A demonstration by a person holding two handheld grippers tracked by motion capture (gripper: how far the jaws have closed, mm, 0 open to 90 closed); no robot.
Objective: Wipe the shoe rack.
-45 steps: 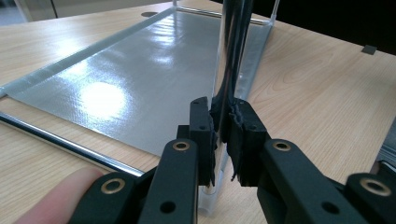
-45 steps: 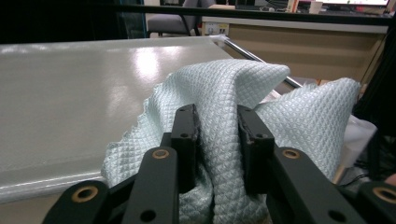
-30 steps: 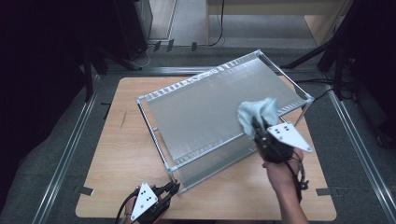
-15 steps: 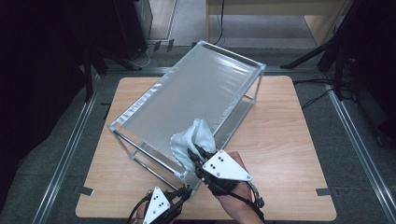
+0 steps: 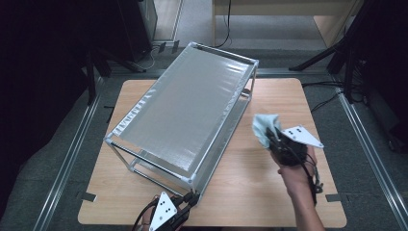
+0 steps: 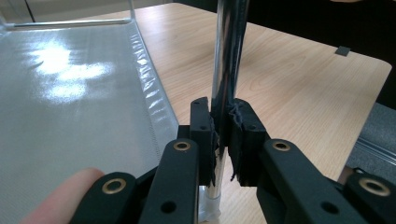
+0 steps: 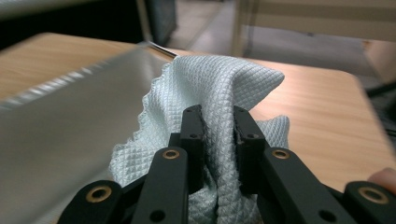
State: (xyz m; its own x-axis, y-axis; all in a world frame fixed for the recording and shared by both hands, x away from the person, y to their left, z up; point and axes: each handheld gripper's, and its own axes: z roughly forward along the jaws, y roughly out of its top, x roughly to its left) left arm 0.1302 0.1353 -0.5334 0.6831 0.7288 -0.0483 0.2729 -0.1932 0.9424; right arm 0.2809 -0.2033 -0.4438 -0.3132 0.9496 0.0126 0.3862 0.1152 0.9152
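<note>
1. A metal-framed rack (image 5: 185, 108) with a pale grey mesh top stands slantwise on the wooden table (image 5: 260, 192), its long side running from the near left toward the far right.
2. The left tongs (image 6: 223, 135) are pressed together on the rack's upright chrome post (image 6: 227, 56) at the near corner; in the left gripper view the post rises straight between the two black pads, which pinch it from both sides.
3. In the high view the left tongs (image 5: 190, 198) sit at the table's near edge, right at that corner of the rack.
4. The right tongs (image 7: 218, 135) are clamped on a pale blue waffle-weave cloth (image 7: 219, 88), which bunches up above and around the pads.
5. In the high view the cloth (image 5: 264, 127) hangs from the right tongs (image 5: 270, 137) over the table's right half, just beside the rack's right long side and apart from its mesh top.
6. The person's right hand (image 5: 296, 173) comes in from the lower right, carrying those tongs.
7. A fingertip (image 6: 63, 198) shows at the lower left of the left gripper view.
</note>
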